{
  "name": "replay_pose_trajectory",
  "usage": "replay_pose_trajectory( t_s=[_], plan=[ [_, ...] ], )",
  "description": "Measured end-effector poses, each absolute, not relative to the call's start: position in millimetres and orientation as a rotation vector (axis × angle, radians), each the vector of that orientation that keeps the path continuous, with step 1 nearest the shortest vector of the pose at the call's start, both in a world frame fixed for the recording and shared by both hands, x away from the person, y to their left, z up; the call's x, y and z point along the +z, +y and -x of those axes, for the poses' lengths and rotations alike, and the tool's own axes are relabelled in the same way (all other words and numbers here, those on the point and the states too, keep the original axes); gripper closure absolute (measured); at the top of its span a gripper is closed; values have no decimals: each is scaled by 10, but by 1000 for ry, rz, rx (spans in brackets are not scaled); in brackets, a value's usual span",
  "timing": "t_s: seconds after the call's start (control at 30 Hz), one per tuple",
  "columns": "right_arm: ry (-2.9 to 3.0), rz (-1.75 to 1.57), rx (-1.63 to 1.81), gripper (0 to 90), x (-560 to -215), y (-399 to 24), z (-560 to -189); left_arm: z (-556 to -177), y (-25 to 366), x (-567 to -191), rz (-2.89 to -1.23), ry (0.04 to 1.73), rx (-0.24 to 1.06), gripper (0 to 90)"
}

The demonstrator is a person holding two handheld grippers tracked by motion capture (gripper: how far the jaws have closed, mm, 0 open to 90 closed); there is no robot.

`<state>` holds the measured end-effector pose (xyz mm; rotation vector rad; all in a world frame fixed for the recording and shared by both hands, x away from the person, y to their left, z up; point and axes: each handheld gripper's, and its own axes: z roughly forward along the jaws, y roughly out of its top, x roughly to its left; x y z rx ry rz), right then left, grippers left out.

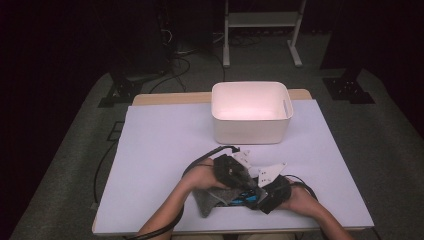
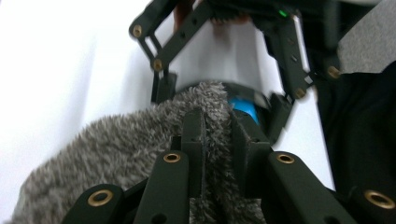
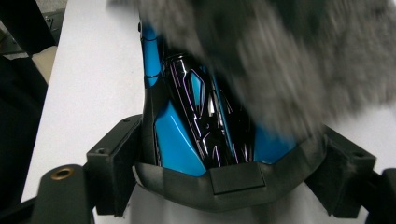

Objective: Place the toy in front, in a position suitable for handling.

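Observation:
My right gripper is shut on a glossy blue and black object at the table's front edge, and its pads press on both sides of it. A grey fuzzy cloth is pinched between the jaws of my left gripper. The cloth lies over the far end of the object and hides that part. In the high view the cloth hangs below the left gripper, right beside the blue object.
A white tub stands at the back middle of the pale table. Cables trail from both grippers across the table. A dark floor with stand legs lies beyond the table.

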<state>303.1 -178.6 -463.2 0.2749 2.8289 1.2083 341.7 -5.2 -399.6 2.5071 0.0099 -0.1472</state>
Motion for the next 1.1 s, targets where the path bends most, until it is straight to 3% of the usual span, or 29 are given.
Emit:
replay_pose_trajectory(
  t_s=[0.27,0.8,1.1],
  plan=[
    [2833,-270,1213,195,-4634,-1789,-3036,-3458,-132,-4080,-2511,5,-184,769],
    [2826,-262,1206,195,-4634,-1790,-3037,-3338,666,-4028,-2542,169,-112,759],
    [2857,-304,1164,179,-4596,-1751,-3045,-3262,823,-4133,-2539,203,-118,757]
  ],
)
